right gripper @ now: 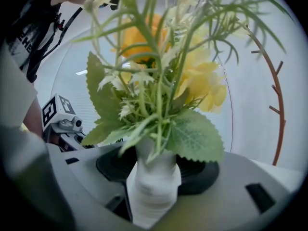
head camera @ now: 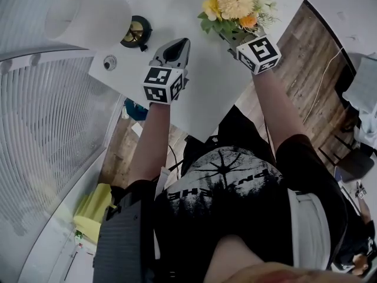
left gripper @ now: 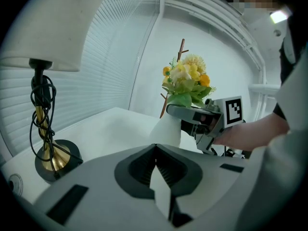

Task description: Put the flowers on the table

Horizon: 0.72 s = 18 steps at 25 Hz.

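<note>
Your right hand-held gripper (right gripper: pixel 155 170) is shut tight on the white vase (right gripper: pixel 150 201) of flowers (right gripper: pixel 204 85) over the worktop (head camera: pixel 212 63), your left hand-held gripper (left gripper: pixel 155 150) is closed and empty, so I think you next make sure the vase stands, then let go softly.

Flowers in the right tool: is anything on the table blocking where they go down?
Nothing visible. The table around the flowers is bare; the lamp stands well to the left, the left tool apart.

I see the flowers (head camera: pixel 235 5) (yellow, orange, cream) upright in a white vase (right gripper: pixel 153 186), its neck clamped in the right gripper (head camera: pixel 234 38), seemingly resting on the table (head camera: pixel 194 69).
</note>
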Each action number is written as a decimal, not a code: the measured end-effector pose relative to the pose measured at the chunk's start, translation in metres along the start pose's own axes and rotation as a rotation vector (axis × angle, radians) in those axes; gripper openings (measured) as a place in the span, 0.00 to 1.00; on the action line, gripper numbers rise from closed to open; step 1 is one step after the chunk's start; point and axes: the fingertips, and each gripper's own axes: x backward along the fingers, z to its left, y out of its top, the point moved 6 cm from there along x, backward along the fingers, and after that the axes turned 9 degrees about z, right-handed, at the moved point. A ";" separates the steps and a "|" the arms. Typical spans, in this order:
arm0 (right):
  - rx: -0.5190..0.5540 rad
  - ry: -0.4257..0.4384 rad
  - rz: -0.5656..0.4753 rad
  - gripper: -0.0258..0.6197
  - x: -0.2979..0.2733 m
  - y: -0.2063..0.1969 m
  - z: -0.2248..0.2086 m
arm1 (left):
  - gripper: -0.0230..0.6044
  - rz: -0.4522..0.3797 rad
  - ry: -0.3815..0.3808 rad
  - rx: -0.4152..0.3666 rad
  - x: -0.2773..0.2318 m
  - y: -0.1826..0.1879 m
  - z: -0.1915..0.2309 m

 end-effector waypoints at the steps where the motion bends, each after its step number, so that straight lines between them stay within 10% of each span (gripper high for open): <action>1: -0.001 -0.001 0.000 0.43 0.000 0.000 0.000 | 0.06 0.002 0.001 0.000 0.000 -0.001 0.000; 18: -0.027 -0.059 0.030 0.43 0.027 -0.007 0.005 | 0.05 -0.030 0.001 -0.041 0.015 0.015 -0.012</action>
